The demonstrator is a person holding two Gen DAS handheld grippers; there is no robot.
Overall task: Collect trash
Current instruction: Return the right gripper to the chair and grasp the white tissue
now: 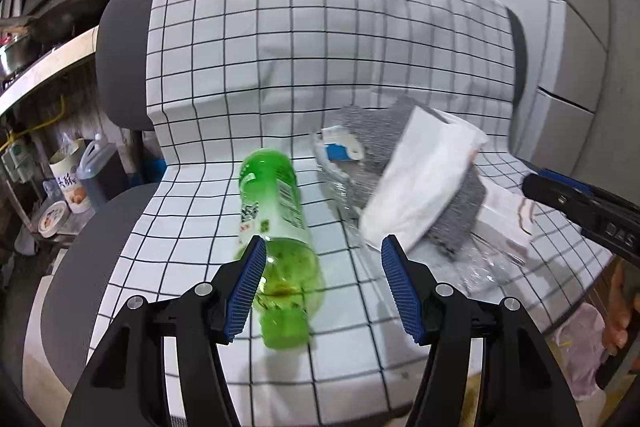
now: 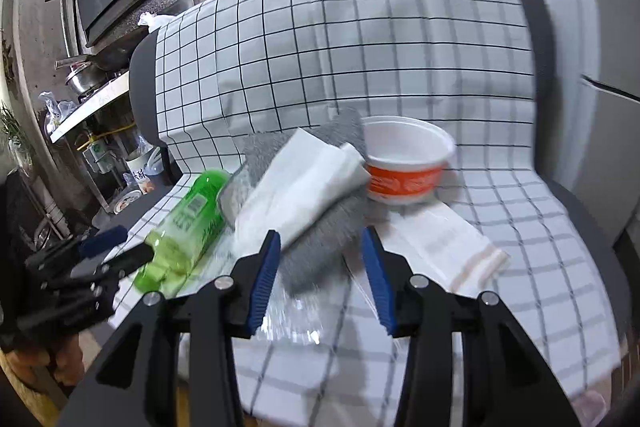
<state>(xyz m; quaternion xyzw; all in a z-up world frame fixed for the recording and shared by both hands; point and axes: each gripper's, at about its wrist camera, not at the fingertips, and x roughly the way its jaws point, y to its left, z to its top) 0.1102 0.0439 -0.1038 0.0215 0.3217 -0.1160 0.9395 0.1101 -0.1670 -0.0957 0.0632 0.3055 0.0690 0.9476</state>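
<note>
Left gripper [image 1: 322,277] jaws wide apart, holding nothing; the green bottle [image 1: 276,227] lies on its side between them, its neck end just beside the left pad, not clamped. Right gripper [image 2: 320,275] also spread open and empty, fingers either side of a grey cloth [image 2: 320,247] with a white paper bag [image 2: 304,187] on top. Task looks barely started: all trash is on the seat, nothing picked up, and a pinkish bag [image 1: 576,347] sits low at the right edge. The bottle is glossy translucent plastic with a label; a crinkly clear wrapper [image 2: 296,323] sits near the right fingers. Farther back are a crushed clear bottle [image 1: 340,163] with a blue label, a folded paper napkin [image 2: 448,247], and a round white-and-orange paper bowl [image 2: 408,163], upright. Everything lies on a grid-pattern cloth [image 1: 320,47] draped over a chair.
</note>
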